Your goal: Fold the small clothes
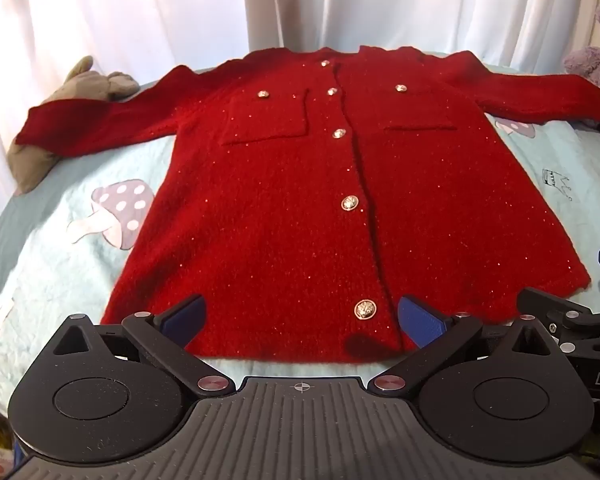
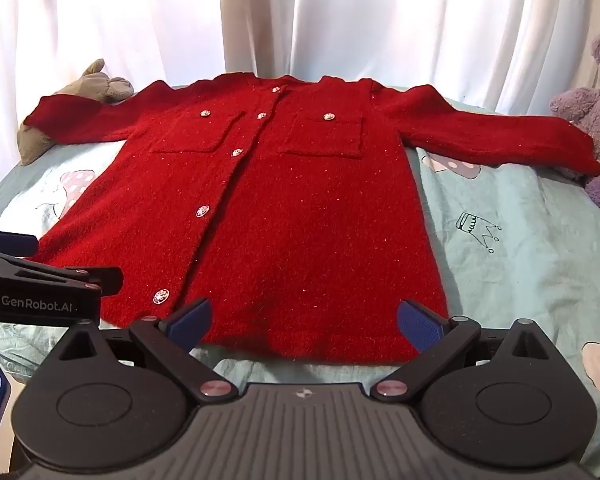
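A red knit cardigan (image 1: 284,208) with gold buttons and two chest pockets lies flat, face up, on a pale blue sheet, sleeves spread to both sides, hem toward me. It also shows in the right wrist view (image 2: 300,216). My left gripper (image 1: 300,320) is open and empty, its blue pads apart just above the hem near the lowest button (image 1: 365,309). My right gripper (image 2: 304,320) is open and empty over the hem's right half. The right gripper shows at the right edge of the left wrist view (image 1: 572,320), the left gripper at the left edge of the right wrist view (image 2: 40,280).
The sheet (image 2: 520,264) has mushroom and crown prints. A grey plush (image 1: 72,92) lies under the left sleeve end. A purple teddy bear (image 2: 596,120) sits by the right sleeve end. White curtains (image 2: 300,20) hang behind the bed.
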